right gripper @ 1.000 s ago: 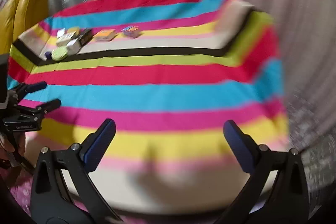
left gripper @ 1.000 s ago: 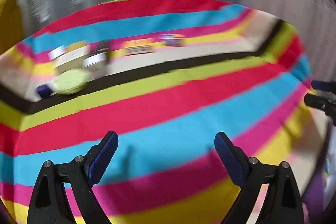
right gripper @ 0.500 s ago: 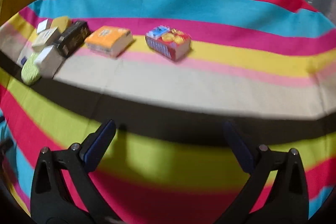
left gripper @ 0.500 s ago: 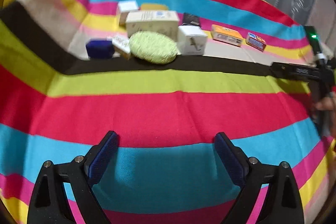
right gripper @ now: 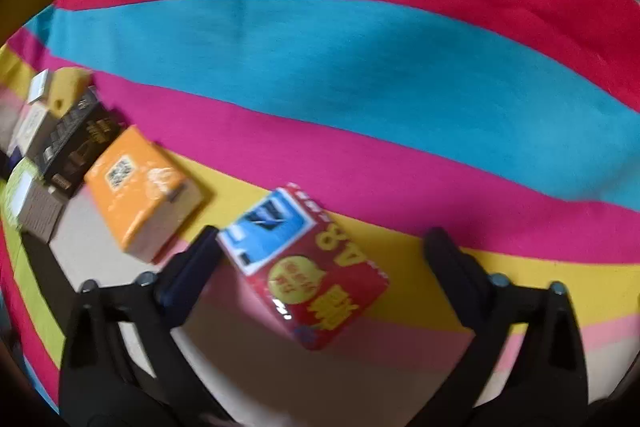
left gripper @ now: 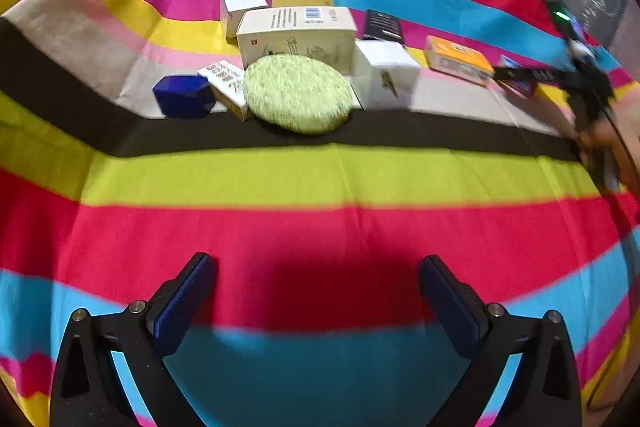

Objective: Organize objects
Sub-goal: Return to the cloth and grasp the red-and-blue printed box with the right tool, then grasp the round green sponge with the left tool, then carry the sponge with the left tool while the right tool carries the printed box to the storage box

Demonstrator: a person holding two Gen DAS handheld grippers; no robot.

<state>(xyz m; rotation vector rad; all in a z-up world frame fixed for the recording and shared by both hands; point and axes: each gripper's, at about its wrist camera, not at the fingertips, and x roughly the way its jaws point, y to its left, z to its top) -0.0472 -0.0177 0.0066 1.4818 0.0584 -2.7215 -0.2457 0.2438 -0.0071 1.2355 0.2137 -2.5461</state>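
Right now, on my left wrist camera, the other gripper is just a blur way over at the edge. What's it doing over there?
Observer: The right gripper is straddling a red and blue box, and its jaws are closing.
Operator: Has it got hold of the box?
Observer: Not yet. One finger is right at the box's blue corner, but the other finger stands clear of the red side.
Operator: What's beside that box?
Observer: An orange box lying flat, apart from it, with a square code printed on its top.
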